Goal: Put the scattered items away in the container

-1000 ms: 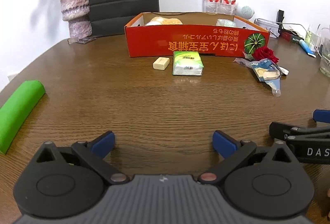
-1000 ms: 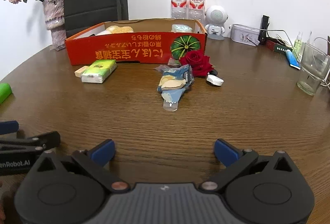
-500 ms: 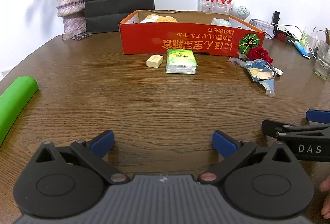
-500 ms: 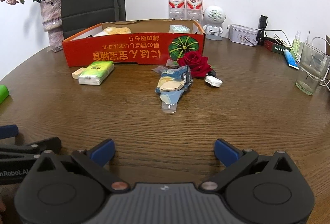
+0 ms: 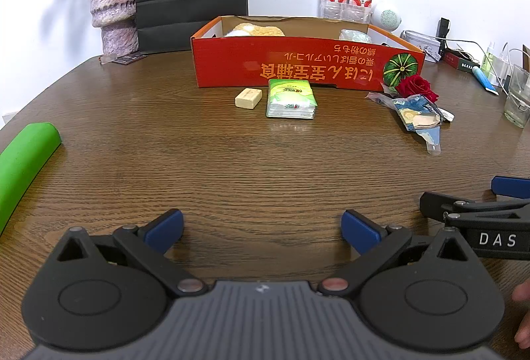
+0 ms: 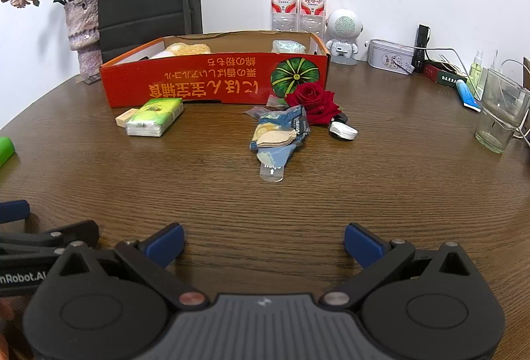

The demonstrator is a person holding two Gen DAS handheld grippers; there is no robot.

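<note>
Claws: left claw [image 5: 261, 229] and right claw [image 6: 263, 239] both spread wide, empty, low over the surface [image 5: 232, 168].
Box: red box [image 5: 298, 68] at the far side.
Loose items: tissue pack [image 5: 291, 98], tan block [image 5: 248, 98], rose [image 6: 313, 101], blue packet [image 6: 281, 133] just before the box.

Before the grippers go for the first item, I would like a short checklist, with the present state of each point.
1. Left gripper open, holding nothing: ok.
2. Right gripper open, holding nothing: ok.
3. Red box open on top, with free room inside: ok.
4. Green tissue pack and beige block lie apart, free to grasp: ok.
5. Blue packet clear of the red rose: not ok, they touch.
6. Packet sealed: cannot tell.
</note>
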